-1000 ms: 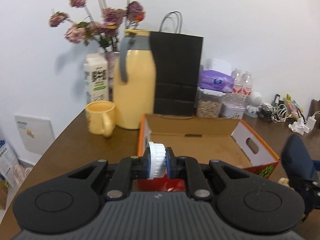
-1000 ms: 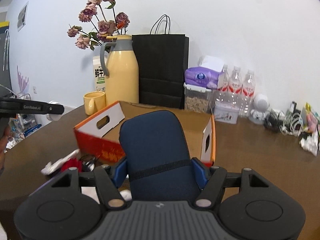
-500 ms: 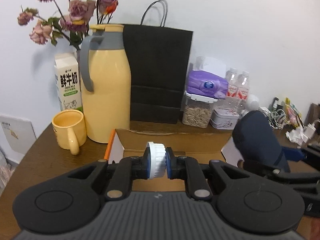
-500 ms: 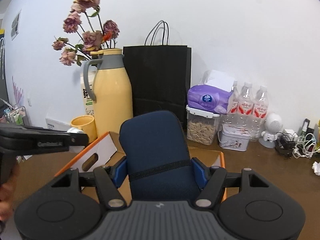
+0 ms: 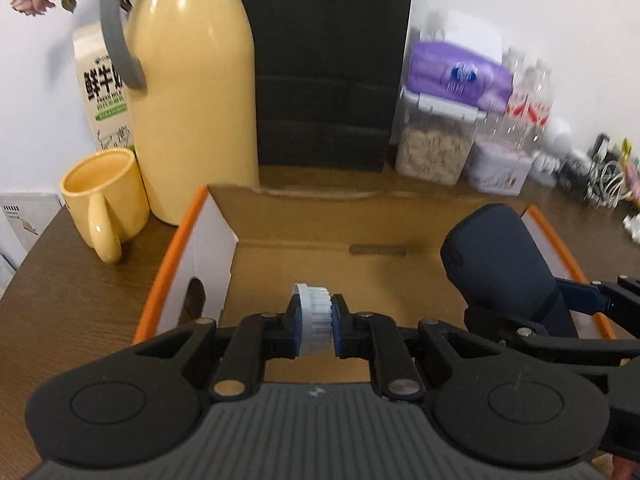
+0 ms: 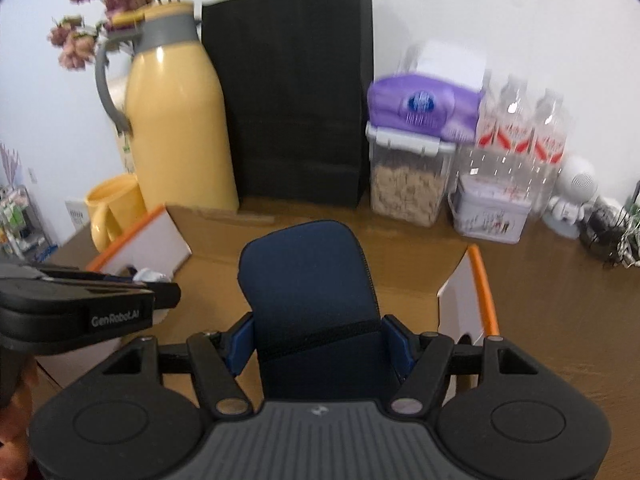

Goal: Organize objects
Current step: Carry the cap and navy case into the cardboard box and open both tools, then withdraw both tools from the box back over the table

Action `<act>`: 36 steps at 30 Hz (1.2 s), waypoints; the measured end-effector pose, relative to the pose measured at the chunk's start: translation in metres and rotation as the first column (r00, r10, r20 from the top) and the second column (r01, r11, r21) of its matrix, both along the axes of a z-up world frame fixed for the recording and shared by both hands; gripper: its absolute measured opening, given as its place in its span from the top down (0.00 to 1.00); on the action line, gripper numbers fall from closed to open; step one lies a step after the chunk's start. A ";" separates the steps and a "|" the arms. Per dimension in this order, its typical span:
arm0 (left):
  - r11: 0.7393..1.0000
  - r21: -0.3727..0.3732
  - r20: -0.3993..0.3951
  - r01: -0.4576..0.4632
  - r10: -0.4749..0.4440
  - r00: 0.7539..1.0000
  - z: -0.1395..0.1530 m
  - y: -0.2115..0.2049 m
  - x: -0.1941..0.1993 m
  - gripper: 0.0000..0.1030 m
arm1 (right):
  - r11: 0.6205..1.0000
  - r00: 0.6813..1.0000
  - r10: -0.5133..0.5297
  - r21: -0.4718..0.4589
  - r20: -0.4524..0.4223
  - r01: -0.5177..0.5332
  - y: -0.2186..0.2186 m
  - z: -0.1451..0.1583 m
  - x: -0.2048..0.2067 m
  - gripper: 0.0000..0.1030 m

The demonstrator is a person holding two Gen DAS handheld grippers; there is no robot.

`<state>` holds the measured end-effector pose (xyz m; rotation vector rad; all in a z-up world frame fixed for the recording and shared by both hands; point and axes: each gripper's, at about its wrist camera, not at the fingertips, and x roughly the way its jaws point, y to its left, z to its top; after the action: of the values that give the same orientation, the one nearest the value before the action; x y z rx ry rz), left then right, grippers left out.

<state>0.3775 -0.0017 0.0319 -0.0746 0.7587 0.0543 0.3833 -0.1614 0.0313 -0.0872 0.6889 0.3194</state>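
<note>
**Q:** Above the open cardboard box (image 5: 224, 248), what does each gripper carry?

**A:** Left gripper (image 5: 316, 330): jaws clamped on a small white ribbed cap (image 5: 315, 322), held on edge over the near-left part of the box floor. Right gripper (image 6: 320, 346): jaws pressed against both sides of a dark blue zip case (image 6: 310, 292), which stands upright over the right half of the box. Neither item rests on the cardboard yet, as far as these views show.

**Q:** What could go wrong with the cap?

**A:** It is round and held on its rim. Released from this height and in this pose, it would probably land on edge and roll, possibly toward the handle cut-out in the left wall.

**Q:** And the case?

**A:** It is tall and soft-sided. Set down on its end, it may topple; if it falls to the right, it could catch the orange-edged flap (image 6: 482, 280) and hang half out of the box.

**Q:** Do the grippers threaten each other?

**A:** In the right wrist view, the left gripper's body sits just beside the case. Lowering both together risks a knock that loosens either hold.

**Q:** Surroundings?

**A:** The yellow mug (image 5: 102, 196) and yellow thermos (image 5: 192, 96) stand just beside the box's left rear corner. A wide leftward swing could strike them. The black paper bag (image 6: 292, 92) stands behind.
</note>
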 end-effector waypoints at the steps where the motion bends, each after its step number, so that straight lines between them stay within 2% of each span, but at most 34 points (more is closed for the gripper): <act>1: 1.000 0.003 -0.012 0.001 -0.001 1.000 -0.003 -0.001 0.002 0.86 | 1.000 1.000 0.001 -0.008 -0.011 -0.001 0.000 -0.005 0.002 0.36; 7: 0.999 0.037 -0.053 0.023 -0.021 0.998 -0.015 -0.005 0.002 0.82 | 0.999 0.998 0.008 -0.033 -0.066 -0.010 0.002 -0.023 0.007 0.35; 8: 0.999 0.042 -0.051 0.024 -0.022 0.998 -0.015 -0.005 0.001 0.75 | 0.999 0.998 0.013 -0.037 -0.069 -0.015 0.003 -0.023 0.006 0.34; 9: 0.999 0.046 -0.046 0.022 -0.020 0.999 -0.015 -0.005 0.000 0.58 | 0.999 0.998 0.017 -0.044 -0.066 -0.020 0.004 -0.023 0.004 0.34; 10: 0.998 0.054 -0.038 0.015 -0.013 0.999 -0.014 -0.005 -0.003 0.47 | 0.998 0.998 0.020 -0.053 -0.061 -0.023 0.005 -0.022 0.003 0.33; 11: 0.998 0.064 -0.022 0.008 -0.007 1.000 -0.012 -0.005 -0.005 0.30 | 0.998 0.999 0.019 -0.060 -0.050 -0.022 0.005 -0.020 0.000 0.27; 12: 0.997 0.077 -0.001 0.005 -0.005 1.000 -0.010 -0.006 -0.008 0.20 | 0.998 0.999 0.017 -0.066 -0.039 -0.019 0.005 -0.019 -0.002 0.17; 14: 0.994 0.107 0.034 -0.001 -0.002 0.999 -0.005 -0.007 -0.014 0.12 | 0.997 1.000 0.012 -0.071 -0.021 -0.013 0.005 -0.016 -0.004 0.06; 15: 0.994 0.110 0.046 0.000 -0.005 0.999 -0.002 -0.007 -0.015 0.02 | 0.997 1.000 0.006 -0.073 -0.016 -0.008 0.004 -0.014 -0.006 0.04; 18: 0.993 0.120 0.078 -0.013 0.003 0.997 0.004 -0.006 -0.020 0.00 | 0.997 1.000 -0.007 -0.074 0.000 0.007 0.003 -0.010 -0.011 0.00; 28: 0.994 0.104 0.136 -0.022 0.008 0.991 0.026 -0.001 -0.046 0.00 | 0.999 0.998 -0.012 -0.038 0.057 0.015 -0.007 0.016 -0.039 0.00; 36: 0.995 0.097 0.201 -0.013 -0.006 0.980 0.048 0.003 -0.091 0.00 | 0.999 0.991 -0.003 -0.038 0.137 0.009 -0.016 0.042 -0.082 0.00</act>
<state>0.2863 0.0013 0.0798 0.0119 0.5530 0.0858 0.3017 -0.1779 0.0728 -0.1425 0.5588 0.2916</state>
